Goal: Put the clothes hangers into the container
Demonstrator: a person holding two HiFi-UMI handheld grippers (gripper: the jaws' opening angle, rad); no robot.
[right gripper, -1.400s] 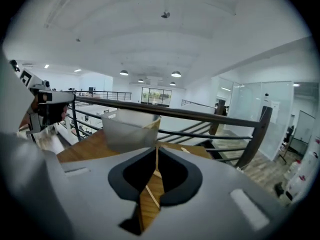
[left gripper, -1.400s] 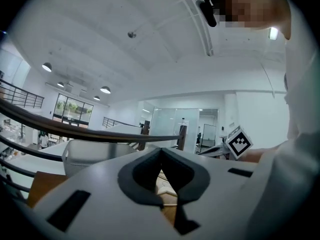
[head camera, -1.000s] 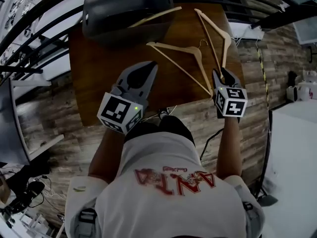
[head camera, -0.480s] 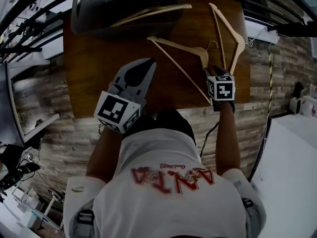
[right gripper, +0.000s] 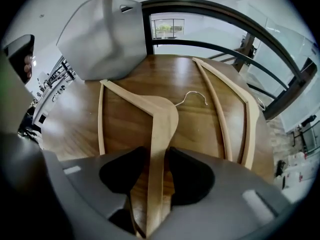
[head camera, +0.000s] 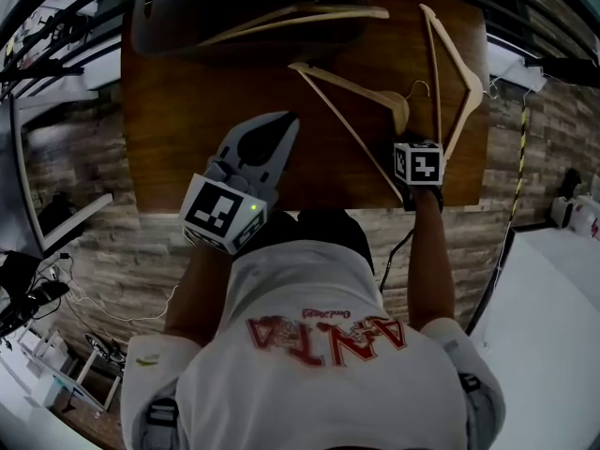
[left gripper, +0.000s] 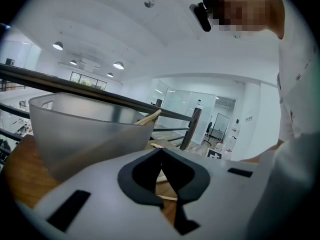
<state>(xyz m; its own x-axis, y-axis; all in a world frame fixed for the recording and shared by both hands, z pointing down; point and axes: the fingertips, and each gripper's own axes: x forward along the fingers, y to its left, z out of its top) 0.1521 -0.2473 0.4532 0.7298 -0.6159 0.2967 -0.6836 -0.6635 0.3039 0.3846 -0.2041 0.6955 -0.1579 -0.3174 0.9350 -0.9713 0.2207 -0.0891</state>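
Observation:
Two wooden hangers lie on the brown table [head camera: 178, 120]: a middle hanger [head camera: 361, 90] with a wire hook and a right hanger [head camera: 464, 73]. A third hanger [head camera: 300, 19] sticks out of the grey container [head camera: 187, 17] at the table's far left. My right gripper [head camera: 414, 150] points steeply down over the near end of the middle hanger [right gripper: 162, 114]. Its jaws have just been opening, and that hanger's arm runs between them with the pads close on both sides. My left gripper [head camera: 289, 120] hovers over the table's middle, shut and empty [left gripper: 161, 150], facing the container [left gripper: 85, 129].
A dark railing [right gripper: 240, 39] curves behind the table's far and right edges. The table's near edge [head camera: 309, 206] sits just in front of the person's body. Wood-plank floor [head camera: 103, 251] lies on both sides.
My right gripper has dropped and tipped downward onto the near end of the middle hanger. The left gripper has sunk a little and stays over the table's middle.

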